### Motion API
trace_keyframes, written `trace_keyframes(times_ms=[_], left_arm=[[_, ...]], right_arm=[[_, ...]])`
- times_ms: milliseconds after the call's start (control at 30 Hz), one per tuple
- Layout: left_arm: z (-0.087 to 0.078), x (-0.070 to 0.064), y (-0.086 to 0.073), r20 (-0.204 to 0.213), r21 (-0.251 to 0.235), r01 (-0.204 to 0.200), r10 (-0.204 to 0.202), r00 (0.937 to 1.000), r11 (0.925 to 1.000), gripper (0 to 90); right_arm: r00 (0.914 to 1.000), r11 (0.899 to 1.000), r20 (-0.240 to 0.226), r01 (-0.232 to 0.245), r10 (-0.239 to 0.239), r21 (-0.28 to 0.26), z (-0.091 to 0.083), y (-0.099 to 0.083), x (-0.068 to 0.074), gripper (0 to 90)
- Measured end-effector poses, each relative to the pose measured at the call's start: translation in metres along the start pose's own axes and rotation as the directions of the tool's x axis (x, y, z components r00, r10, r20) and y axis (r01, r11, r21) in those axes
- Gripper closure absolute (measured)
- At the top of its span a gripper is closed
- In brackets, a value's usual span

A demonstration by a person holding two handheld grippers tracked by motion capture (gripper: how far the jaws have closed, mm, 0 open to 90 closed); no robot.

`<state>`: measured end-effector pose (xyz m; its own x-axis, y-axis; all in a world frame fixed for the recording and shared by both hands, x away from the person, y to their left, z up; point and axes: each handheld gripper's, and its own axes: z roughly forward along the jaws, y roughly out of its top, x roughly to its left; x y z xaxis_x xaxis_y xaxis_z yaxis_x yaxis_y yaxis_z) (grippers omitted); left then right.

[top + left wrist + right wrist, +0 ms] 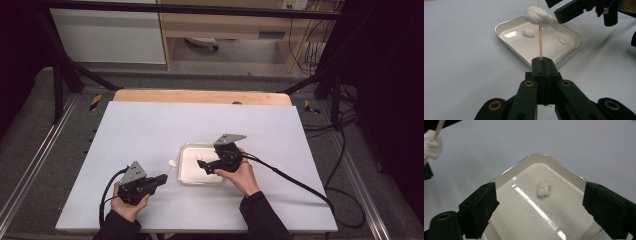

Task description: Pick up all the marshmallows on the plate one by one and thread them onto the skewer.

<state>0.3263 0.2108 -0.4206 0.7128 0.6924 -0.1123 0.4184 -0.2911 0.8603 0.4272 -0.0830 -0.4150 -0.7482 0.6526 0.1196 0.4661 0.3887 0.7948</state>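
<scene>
The white tray [201, 172] sits mid-table. Over its near-right corner hangs the right gripper [539, 213], jaws spread wide and empty, a cotton ball [543, 188] straight ahead inside the tray. Left of the tray, the left gripper [543, 65] clamps a wooden skewer [540, 37], upright in its own view, with a cotton wad [538, 15] threaded on.

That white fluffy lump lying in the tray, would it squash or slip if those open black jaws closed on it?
The lump looks like a cotton wad, so it would probably squash softly rather than break. Its fuzzy surface should grip, not slip. It seems very light: a similar wad sits on a thin stick without bending it.
</scene>
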Motion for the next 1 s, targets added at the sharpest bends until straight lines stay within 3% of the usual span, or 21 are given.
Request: trace_keyframes(times_ms=[200,367,567,1000], left_arm=[[0.000,0.002,-0.001,0.006,-0.003,0.006,-0.006,1.0000,1.0000,89.0],[0.001,0.000,-0.001,0.010,-0.003,0.000,0.000,0.9999,1.0000,89.0],[0.001,0.001,-0.001,0.012,0.000,0.004,-0.004,0.9999,1.0000,89.0],[0.003,0.000,-0.002,0.013,0.003,0.003,-0.003,0.9999,1.0000,89.0]], right_arm=[[0.9988,0.997,0.006,0.049,-0.049,0.065,0.028,0.009,0.000,26.6],[0.9990,0.994,0.009,0.042,-0.043,0.099,0.044,0.010,-0.004,36.7],[0.9978,0.989,0.025,0.057,-0.061,0.138,0.052,0.006,-0.008,50.2],[0.9943,0.986,0.022,0.100,-0.104,0.131,0.054,0.001,-0.004,73.0]])
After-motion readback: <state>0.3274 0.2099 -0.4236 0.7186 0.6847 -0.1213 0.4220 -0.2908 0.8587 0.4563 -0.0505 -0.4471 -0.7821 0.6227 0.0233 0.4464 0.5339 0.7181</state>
